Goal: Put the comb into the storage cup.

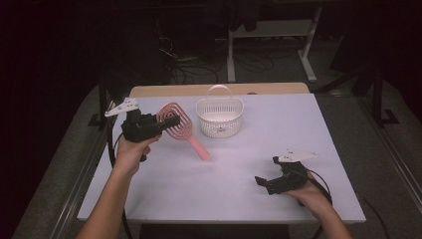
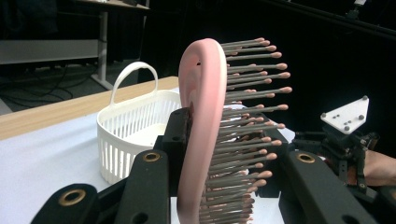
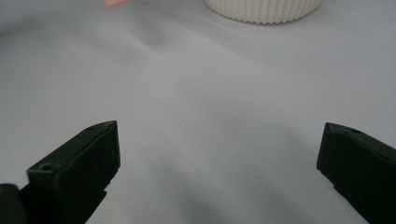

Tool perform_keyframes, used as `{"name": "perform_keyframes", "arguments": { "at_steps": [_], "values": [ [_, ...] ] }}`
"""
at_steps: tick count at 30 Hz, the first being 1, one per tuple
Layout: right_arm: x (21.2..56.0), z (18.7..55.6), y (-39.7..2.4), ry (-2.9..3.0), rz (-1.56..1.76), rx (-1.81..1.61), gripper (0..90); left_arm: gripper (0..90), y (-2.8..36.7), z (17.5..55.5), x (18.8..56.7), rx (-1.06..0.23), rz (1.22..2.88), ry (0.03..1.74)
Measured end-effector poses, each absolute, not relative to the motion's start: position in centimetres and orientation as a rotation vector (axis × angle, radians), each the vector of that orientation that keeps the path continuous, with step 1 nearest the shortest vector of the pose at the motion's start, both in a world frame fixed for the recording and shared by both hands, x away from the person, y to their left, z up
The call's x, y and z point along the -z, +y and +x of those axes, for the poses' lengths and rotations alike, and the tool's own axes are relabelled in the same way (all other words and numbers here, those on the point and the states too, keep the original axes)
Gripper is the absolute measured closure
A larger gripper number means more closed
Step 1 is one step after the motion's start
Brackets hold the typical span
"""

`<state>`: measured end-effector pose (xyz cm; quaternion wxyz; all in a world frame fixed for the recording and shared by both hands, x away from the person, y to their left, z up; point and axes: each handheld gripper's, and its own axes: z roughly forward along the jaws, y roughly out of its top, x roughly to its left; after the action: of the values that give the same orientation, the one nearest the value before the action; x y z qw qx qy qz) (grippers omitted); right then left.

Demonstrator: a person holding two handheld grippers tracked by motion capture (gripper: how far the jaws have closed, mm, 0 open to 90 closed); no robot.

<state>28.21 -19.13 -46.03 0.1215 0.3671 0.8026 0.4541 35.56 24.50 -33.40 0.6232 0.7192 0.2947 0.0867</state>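
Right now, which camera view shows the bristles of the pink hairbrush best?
The left gripper view: the hairbrush stands edge-on between the left gripper's jaws, its bristles seen singly. The high view shows its whole outline; the right gripper view shows a blurred pink tip.

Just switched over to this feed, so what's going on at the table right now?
A person works with a handheld gripper in each hand. The left gripper is shut on the head of a pink hairbrush, holding it just left of a white basket at the far side of the table. The right gripper is open and holds nothing, low over the table's near right.
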Motion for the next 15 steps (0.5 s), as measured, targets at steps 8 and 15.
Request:
{"name": "perform_keyframes", "arguments": {
  "at_steps": [8,15],
  "values": [
    [46.2,28.1,-18.9,2.366,1.051,-1.327,0.0,64.8,24.1,36.2,32.4,-0.188,1.645,0.648],
    [46.3,28.0,-18.8,2.375,1.058,-1.312,0.0,64.8,23.5,37.2,30.8,-0.195,1.631,0.602]
  ]
}}
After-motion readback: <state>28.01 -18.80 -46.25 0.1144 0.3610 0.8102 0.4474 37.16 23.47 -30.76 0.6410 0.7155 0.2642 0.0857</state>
